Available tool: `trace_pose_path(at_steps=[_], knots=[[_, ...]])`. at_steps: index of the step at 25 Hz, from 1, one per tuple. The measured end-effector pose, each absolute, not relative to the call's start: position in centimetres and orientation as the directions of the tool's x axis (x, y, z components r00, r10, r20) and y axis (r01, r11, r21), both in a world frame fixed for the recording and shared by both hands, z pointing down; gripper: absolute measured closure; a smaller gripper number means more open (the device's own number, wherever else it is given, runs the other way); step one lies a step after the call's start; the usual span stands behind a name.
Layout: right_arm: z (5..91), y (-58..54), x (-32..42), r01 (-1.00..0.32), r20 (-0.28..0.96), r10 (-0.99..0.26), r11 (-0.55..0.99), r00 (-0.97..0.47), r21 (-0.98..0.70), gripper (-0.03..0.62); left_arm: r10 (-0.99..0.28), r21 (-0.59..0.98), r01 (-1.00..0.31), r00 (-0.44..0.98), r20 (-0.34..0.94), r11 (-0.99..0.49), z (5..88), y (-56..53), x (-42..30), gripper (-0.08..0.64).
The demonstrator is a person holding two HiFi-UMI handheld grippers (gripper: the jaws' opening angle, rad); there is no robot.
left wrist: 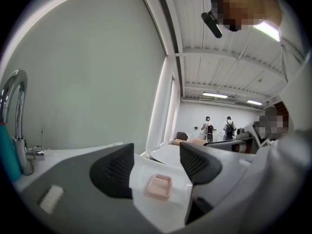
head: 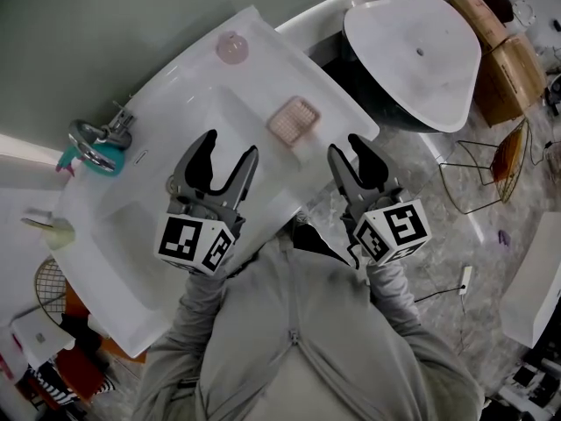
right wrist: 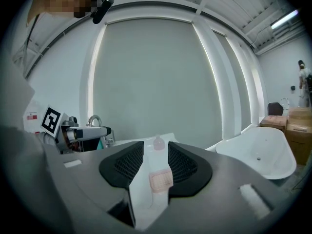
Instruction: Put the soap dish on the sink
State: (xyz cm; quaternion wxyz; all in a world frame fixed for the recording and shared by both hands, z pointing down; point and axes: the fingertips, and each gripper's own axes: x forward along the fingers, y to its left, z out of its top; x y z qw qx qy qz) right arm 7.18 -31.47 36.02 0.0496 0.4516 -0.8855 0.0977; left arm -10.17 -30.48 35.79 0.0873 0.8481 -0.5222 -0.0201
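Soap dish [head: 294, 119] is set on the sink [head: 188, 70] rim; left tool [head: 230, 147] and right tool [head: 348, 146] are held spread, apart from it.

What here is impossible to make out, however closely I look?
- Teal thing by the faucet: too small to identify in the head view, cut off by the left edge in the left gripper view.
- Sink, front rim: partly hidden in the head view by the left gripper and the person's grey jacket.
- Pink bottle: too small to read in every view.
- Soap dish: too small to tell whether anything lies in it.
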Motion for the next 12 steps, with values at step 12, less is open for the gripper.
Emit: trace_pose_path(at_steps=[12], knots=[[35.89,-31.09,6.03,-0.803,0.170,-0.785,0.586,-0.596,-0.107,0.436,-0.892,0.176,-0.884,0.449,0.052,-0.434,35.64,-29.85,-10.98,0.241]])
